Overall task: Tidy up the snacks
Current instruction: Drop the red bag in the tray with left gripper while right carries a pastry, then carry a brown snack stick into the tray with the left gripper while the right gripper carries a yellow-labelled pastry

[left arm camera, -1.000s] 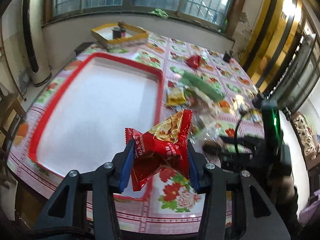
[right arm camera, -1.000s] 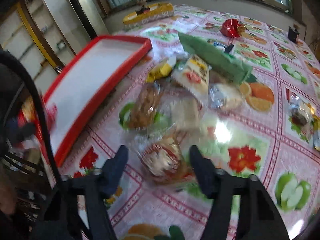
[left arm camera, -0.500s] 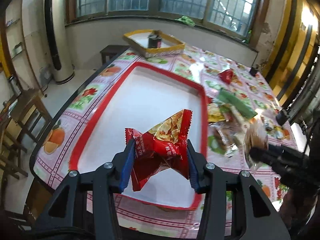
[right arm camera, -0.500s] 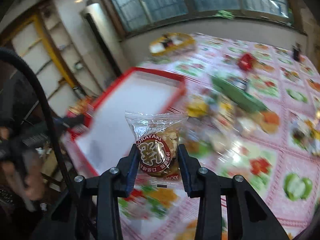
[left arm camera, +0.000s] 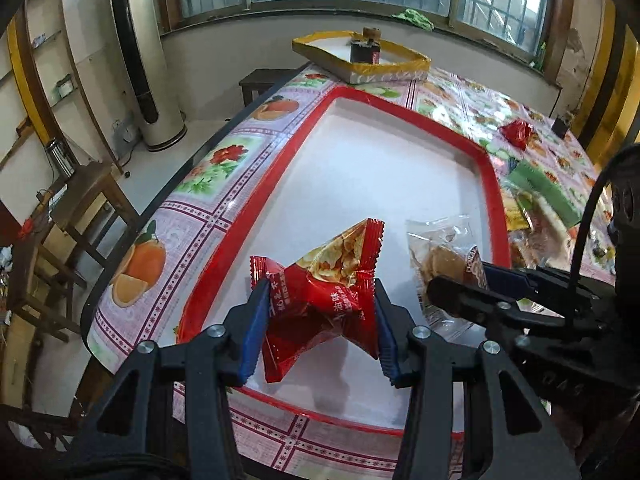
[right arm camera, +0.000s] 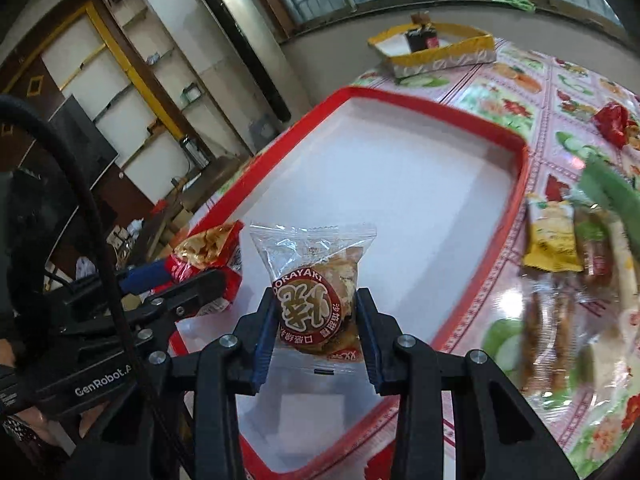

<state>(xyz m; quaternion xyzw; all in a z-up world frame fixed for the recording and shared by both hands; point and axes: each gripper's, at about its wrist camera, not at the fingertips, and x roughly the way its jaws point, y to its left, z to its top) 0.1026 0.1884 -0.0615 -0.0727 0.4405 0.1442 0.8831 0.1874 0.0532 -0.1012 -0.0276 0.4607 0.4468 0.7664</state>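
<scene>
- Above the near end of the red-rimmed tray [left arm camera: 486, 168], both grippers hang side by side, each carrying one snack clear of the white tray floor.
- Left gripper [left arm camera: 318, 324]: blue-padded fingers clamped on a red snack packet [left arm camera: 320, 300]. Packet is crumpled and pinched across its middle; top corner flares up, lower corner droops below the pads.
- Right gripper [right arm camera: 316, 322]: fingers clamped on a clear dorayaki packet [right arm camera: 314, 280], held upright by its lower half, label facing the camera, sealed top edge standing free.
- In the left wrist view the dorayaki packet sits just right of the red one, near but apart from it.
- Tray holds no snacks that I can see. The loose snack pile [right arm camera: 580, 248] lies on the floral tablecloth [left arm camera: 208, 184] right of the tray; a lone red wrapper [left arm camera: 516, 134] sits farther off, toward the far right.
- Yellow-edged box [left arm camera: 360, 60] at the far end of the table, with a dark item inside.
- Judgement: step in hand is placing both packets into the tray; task looks barely begun.
- Risks: releasing from this height could let the light packets bounce or slide against the near rim, or land overlapped. The grippers are close together, so lowering both at once could make them knock. The red packet's slack foil could slip from the grip early. A hard squeeze might crush the soft cake.
</scene>
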